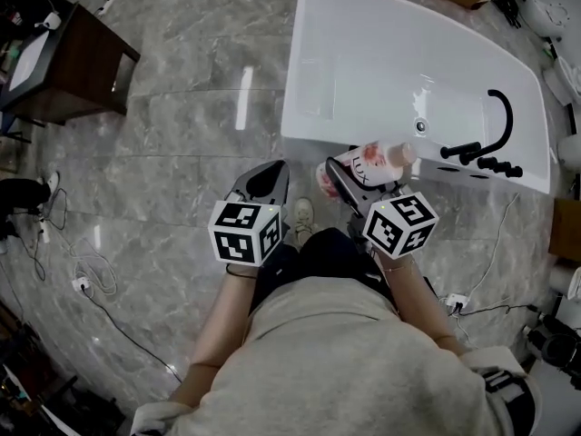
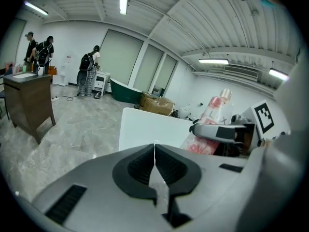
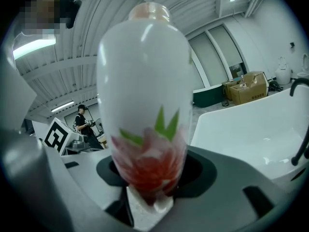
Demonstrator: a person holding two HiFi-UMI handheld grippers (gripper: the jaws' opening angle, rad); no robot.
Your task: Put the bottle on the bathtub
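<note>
Partway through, by the look of things. Gripping the bottle point(image 3: 145, 95) low on its flower-printed body with the right hand-held gripper point(image 3: 149, 178), jaws pressed against it on either side, top end pointing up and away. From the head view, holding it in the air right at the near rim of the white bathtub point(image 1: 363, 53), top end leaning in over the rim, a little to the left of the black faucet point(image 1: 497, 121); not resting on anything, as far as can be judged. With the left hand-held gripper point(image 2: 154, 164): jaws closed together, nothing between them, just beside the right one, off the tub and above the marble floor point(image 1: 182, 134). Done so far, judging by how things lie: picked up and brought to the tub's edge. Left to do: carry across the last gap, choose a flat stretch of rim or ledge, bring the base down level, let go, draw back. Worth righting the bottle first, being tilted and likely to topple if released at a lean; tall, narrow, smooth plastic, so probably tippy on a slick ledge. Worth steering clear of the faucet too. Cannot tell from here how wide the near rim is, nor whether the ledge by the faucet offers more room. No apparent part for the left side in what remains.
</note>
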